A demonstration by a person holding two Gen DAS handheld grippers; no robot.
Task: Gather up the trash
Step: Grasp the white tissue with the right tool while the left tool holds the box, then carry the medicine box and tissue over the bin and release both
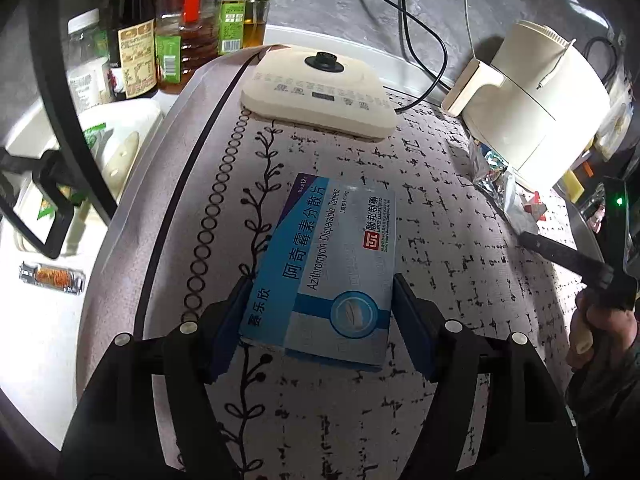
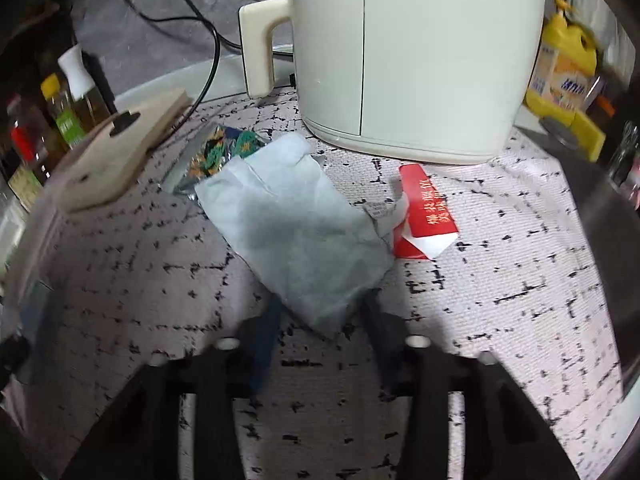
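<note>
A blue and white medicine box (image 1: 320, 272) sits between the blue pads of my left gripper (image 1: 320, 308), which is shut on it just above the patterned mat (image 1: 460, 240). A crumpled pale tissue (image 2: 296, 232) lies on the mat in the right wrist view. Its near corner is pinched between the fingers of my right gripper (image 2: 324, 320). A red packet (image 2: 424, 208) lies just right of the tissue. A colourful foil wrapper (image 2: 224, 152) sticks out from under the tissue's far end. In the left wrist view that wrapper (image 1: 492, 176) shows at the right, by the other gripper's finger.
A cream air fryer (image 2: 400, 60) stands right behind the tissue. A flat cream appliance base (image 1: 320, 92) with a black cable sits at the mat's far side. Oil bottles (image 1: 176, 32) crowd the far left, a yellow soap bottle (image 2: 564, 72) the far right. A small wrapper (image 1: 52, 278) lies on the white counter.
</note>
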